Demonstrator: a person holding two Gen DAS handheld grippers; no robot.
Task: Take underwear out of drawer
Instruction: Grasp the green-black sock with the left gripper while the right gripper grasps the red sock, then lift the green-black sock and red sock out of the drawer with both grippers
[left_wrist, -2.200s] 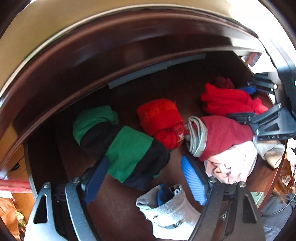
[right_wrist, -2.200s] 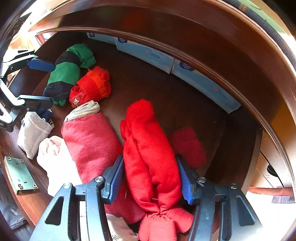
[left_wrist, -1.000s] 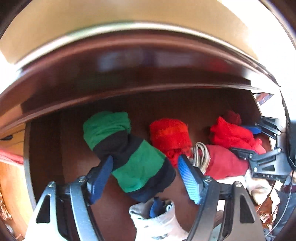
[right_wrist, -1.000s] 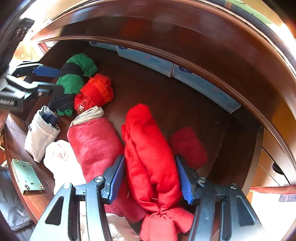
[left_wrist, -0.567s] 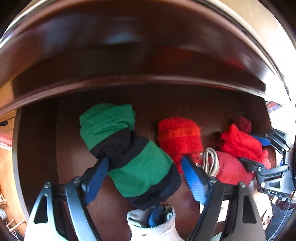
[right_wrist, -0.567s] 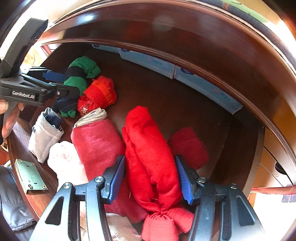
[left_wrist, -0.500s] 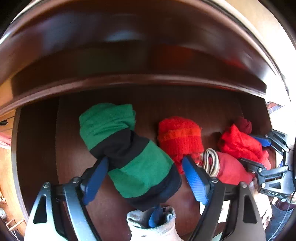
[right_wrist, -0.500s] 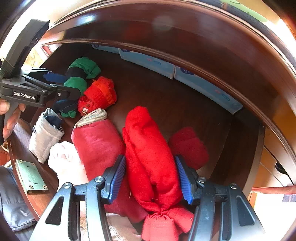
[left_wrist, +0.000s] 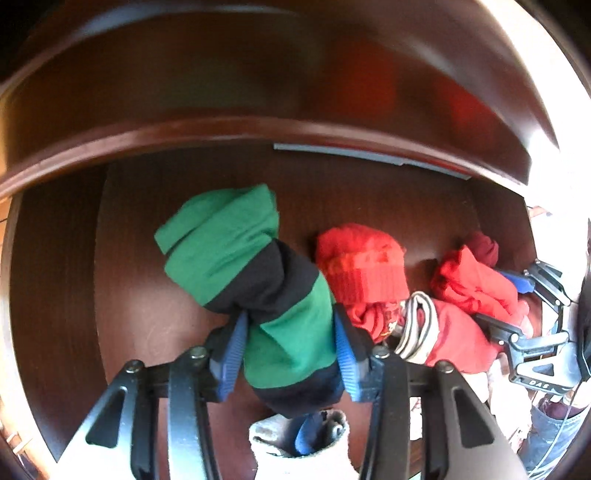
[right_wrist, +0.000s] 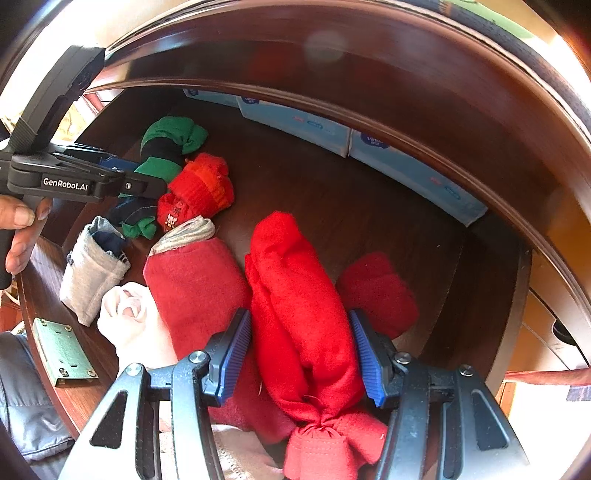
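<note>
Both claws are down inside the drawer (left_wrist: 59, 280), each closed on a roll of cloth. My left claw (left_wrist: 288, 350) has just been closing, and its blue pads (left_wrist: 232, 354) now press both flanks of the green and black roll (left_wrist: 258, 280), which lies on the drawer floor with its green end pointing toward the back wall. My right claw (right_wrist: 303, 354) grips the long bright red roll (right_wrist: 295, 295) near its knotted end; the pads sit hard against both sides.

Just beside the green and black roll: an orange-red knitted bundle (left_wrist: 362, 269), touching it. At the near edge, under the left claw: a grey pouch (left_wrist: 299, 443) with something blue tucked in it.

Left of the bright red roll, touching: a duller red roll (right_wrist: 195, 280) with a grey striped band. Against that: a pale pink bundle (right_wrist: 129, 317). Right of the bright red roll: a small dark red bundle (right_wrist: 376, 288).

Along the back wall: light blue boxes (right_wrist: 303, 122). Front edge: a green metal lock plate (right_wrist: 62, 350).
</note>
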